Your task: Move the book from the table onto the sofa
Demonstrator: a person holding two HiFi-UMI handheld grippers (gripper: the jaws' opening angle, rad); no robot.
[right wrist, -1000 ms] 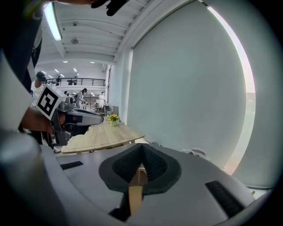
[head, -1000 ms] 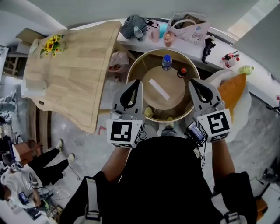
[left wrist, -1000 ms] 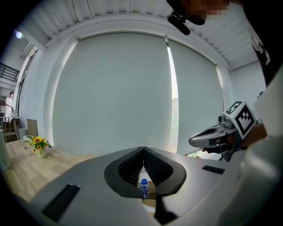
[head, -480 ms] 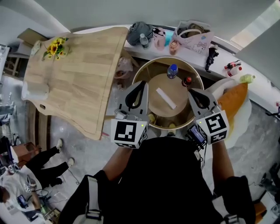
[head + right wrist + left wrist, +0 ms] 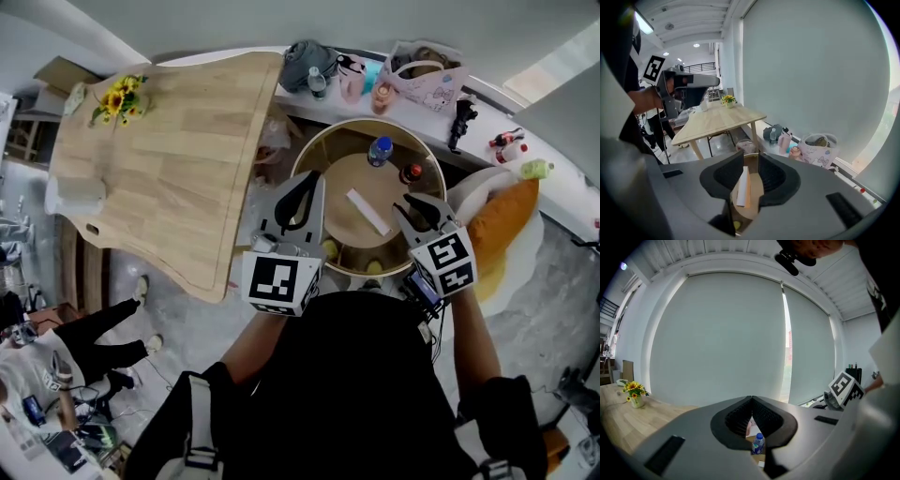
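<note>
Two grippers hang over the round table point(image 5: 322, 142) as I watch the feeds. The book point(image 5: 367, 212) is a thin, flat slab, white-faced with an orange edge. It lies slantwise on the table's smooth inner wooden disc, between the two grippers and a little beyond their tips. A curved pale-wood wall rings that disc.

My left gripper point(image 5: 308, 180) has its ribbed black jaws brought together, tips touching, with nothing caught in them. Through the hollow under the tips I see a clear water bottle point(image 5: 757, 444) with a blue cap, standing toward the far side of the table.

My right gripper point(image 5: 412, 204) tilts down toward the book and its jaws are opening. A gap stands between the ribbed pads, the book shows through it on the tabletop beyond, and the pads do not touch it.

Right of the table is the sofa point(image 5: 521, 264), pale and rounded, carrying a plump orange cushion point(image 5: 499, 217). To the left, a long table point(image 5: 159, 178) of light plank wood holds sunflowers point(image 5: 116, 96) at its far-left end.
</note>
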